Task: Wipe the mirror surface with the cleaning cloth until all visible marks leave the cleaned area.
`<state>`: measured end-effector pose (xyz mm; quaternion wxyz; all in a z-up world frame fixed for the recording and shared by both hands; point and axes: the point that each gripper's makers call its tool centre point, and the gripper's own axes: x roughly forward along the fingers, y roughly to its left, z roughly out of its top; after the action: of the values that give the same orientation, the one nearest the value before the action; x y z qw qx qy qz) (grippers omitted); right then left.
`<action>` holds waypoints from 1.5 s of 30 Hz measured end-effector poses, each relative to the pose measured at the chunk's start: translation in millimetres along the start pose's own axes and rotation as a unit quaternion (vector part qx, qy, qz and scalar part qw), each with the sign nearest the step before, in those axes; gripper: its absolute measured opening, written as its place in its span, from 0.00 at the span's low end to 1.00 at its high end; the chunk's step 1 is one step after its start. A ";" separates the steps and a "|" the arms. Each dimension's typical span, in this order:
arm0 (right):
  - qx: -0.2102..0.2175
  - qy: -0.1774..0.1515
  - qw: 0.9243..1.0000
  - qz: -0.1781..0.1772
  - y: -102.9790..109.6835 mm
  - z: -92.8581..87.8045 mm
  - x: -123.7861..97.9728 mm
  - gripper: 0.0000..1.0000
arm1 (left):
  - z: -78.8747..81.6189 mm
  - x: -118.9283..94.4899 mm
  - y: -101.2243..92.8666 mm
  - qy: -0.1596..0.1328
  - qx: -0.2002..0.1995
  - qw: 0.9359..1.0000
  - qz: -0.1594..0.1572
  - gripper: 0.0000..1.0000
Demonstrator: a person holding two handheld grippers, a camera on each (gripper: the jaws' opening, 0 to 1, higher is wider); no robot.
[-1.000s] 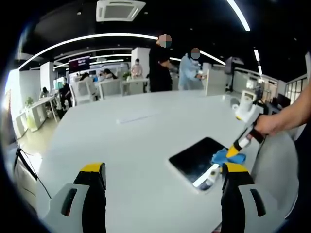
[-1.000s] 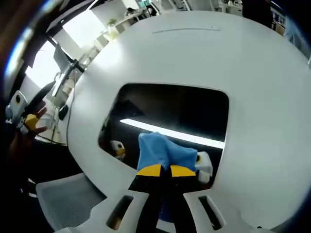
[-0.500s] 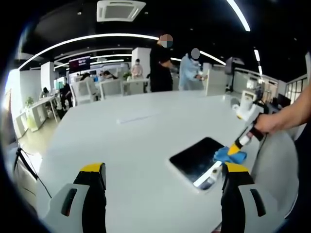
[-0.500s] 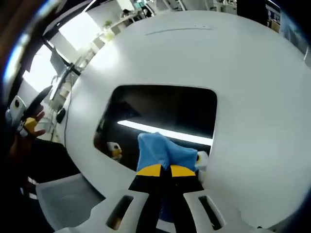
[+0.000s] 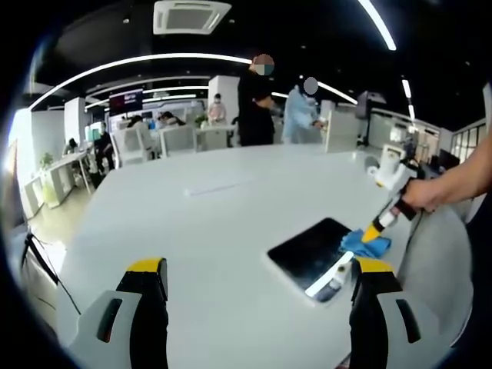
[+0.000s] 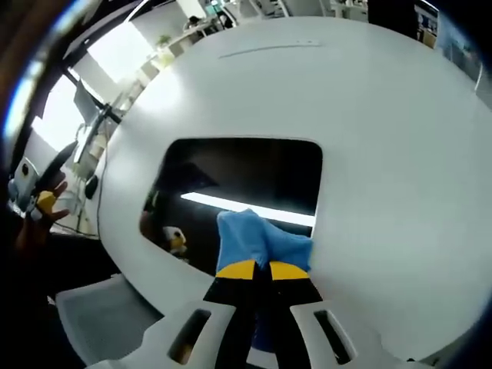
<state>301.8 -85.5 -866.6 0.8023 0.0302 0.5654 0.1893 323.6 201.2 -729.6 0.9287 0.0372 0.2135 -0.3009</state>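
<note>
We held the left hand-held gripper (image 5: 257, 280) released above the white surface (image 5: 200, 231), jaws wide apart; right of it lay the dark mirror (image 6: 238, 181); our right hand-held gripper (image 6: 255, 269) clenched the blue cleaning cloth (image 6: 257, 240), pressed on the mirror's near right corner.

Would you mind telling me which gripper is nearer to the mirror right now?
The right gripper: it presses the blue cloth onto the mirror. The left gripper is open above the table, beside the mirror.
</note>
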 end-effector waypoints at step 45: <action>0.023 -0.020 0.999 -0.031 -28.1 71.7 23.7 0.00 | -2.5 -6.5 12.3 0.000 0.000 1.000 0.003 1.00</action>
<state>382.2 -91.7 -869.5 0.8182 0.0352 0.5538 0.1503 325.0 215.3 -729.8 0.9295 0.0382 0.2131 -0.2985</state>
